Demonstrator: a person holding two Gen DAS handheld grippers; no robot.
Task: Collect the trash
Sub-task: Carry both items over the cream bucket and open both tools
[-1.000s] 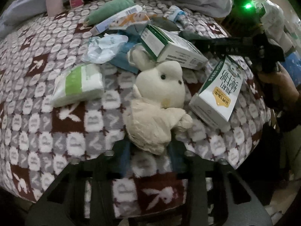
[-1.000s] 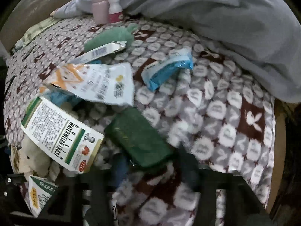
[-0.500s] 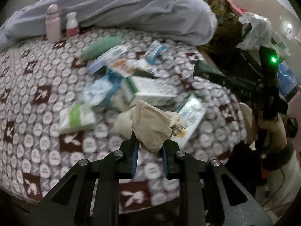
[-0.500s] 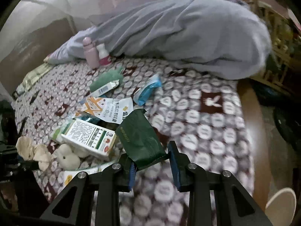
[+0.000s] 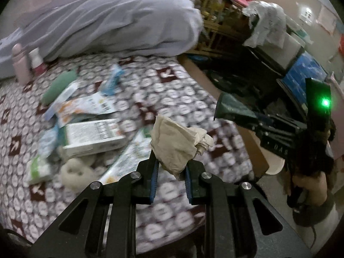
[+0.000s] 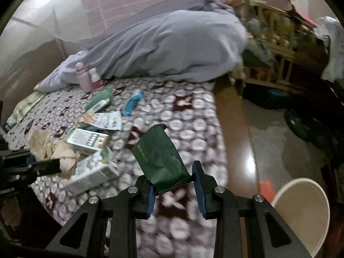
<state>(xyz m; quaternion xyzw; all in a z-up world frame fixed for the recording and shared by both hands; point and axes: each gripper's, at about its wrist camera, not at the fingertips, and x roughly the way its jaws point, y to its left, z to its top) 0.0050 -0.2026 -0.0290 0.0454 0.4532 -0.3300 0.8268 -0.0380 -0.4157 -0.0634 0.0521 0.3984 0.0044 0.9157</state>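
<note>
My left gripper (image 5: 172, 167) is shut on a crumpled beige tissue (image 5: 176, 142), lifted above the patterned blanket (image 5: 163, 99). My right gripper (image 6: 174, 182) is shut on a dark green wrapper (image 6: 160, 157), also raised off the bed. The left wrist view shows the right gripper (image 5: 247, 118) at the right with the green wrapper (image 5: 234, 107) sticking out of it. The right wrist view shows the tissue (image 6: 51, 148) at the left. More trash lies on the blanket: a white and green carton (image 5: 94, 135), a second carton (image 6: 92, 172), a blue wrapper (image 6: 133, 103), and a flat printed packet (image 6: 103, 120).
A pale round bin (image 6: 301, 212) stands on the floor at the lower right of the bed's wooden edge (image 6: 232, 129). A grey duvet (image 6: 172, 53) is heaped at the back, two small bottles (image 6: 88, 79) beside it. A white plush toy (image 5: 75, 172) lies among the trash. Cluttered shelves (image 5: 236, 21) stand beyond.
Both grippers shut on their items and lifted them off the blanket. The tissue came off the plush toy. Both views have swung to the right, bringing the floor and bin into sight.
</note>
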